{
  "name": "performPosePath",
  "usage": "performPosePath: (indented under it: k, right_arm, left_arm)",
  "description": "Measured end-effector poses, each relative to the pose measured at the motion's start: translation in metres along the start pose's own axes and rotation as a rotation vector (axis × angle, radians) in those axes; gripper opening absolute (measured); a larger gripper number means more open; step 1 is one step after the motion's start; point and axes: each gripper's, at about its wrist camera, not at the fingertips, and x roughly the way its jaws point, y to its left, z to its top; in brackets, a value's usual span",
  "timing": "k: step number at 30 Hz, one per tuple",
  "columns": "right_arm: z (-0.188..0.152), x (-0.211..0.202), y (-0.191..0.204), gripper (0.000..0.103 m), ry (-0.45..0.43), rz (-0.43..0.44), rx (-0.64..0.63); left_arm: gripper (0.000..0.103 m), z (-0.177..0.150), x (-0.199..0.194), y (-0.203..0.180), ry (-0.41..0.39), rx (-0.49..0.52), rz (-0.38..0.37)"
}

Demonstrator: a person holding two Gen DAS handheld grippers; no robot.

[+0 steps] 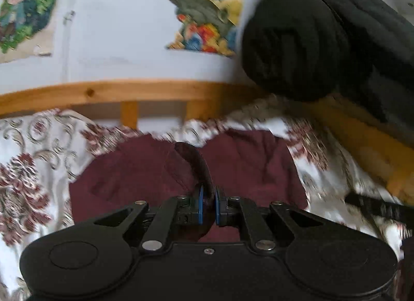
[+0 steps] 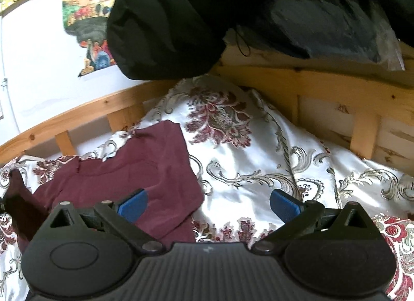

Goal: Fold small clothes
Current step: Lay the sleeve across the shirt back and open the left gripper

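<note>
Left gripper (image 1: 209, 198): matte black plastic body, broad and flat, with a round raised disc moulded into each rear corner. Black linkage arms run forward to the fingers, fastened by silver round-head pins at each pivot; one small silver screw sits at the centre of the body edge. Finger pads are blue, edge-on and thin in this view.

Right gripper (image 2: 208, 204): same black construction, with fine ribbing across the centre panel. Triangular cut-outs in the outer arms. Blue pads (image 2: 133, 204) carry a fine textured surface.
</note>
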Motion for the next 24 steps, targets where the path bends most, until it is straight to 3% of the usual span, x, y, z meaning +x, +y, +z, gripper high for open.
performPosePath:
  k: [7,17,24]
  right_arm:
    - [0.003,0.011,-0.014,0.103,0.015,-0.056,0.038]
    - [0.001,0.021,-0.015,0.103,0.046,-0.075,0.025]
    - [0.0,0.024,-0.016,0.103,0.051,-0.101,0.011]
  left_arm:
    - [0.008,-0.032,0.019,-0.003,0.13,0.041,-0.105]
    - [0.009,-0.066,0.026,-0.012,0.2,0.054,-0.192]
    - [0.012,-0.072,0.027,-0.007,0.241,0.001,-0.226]
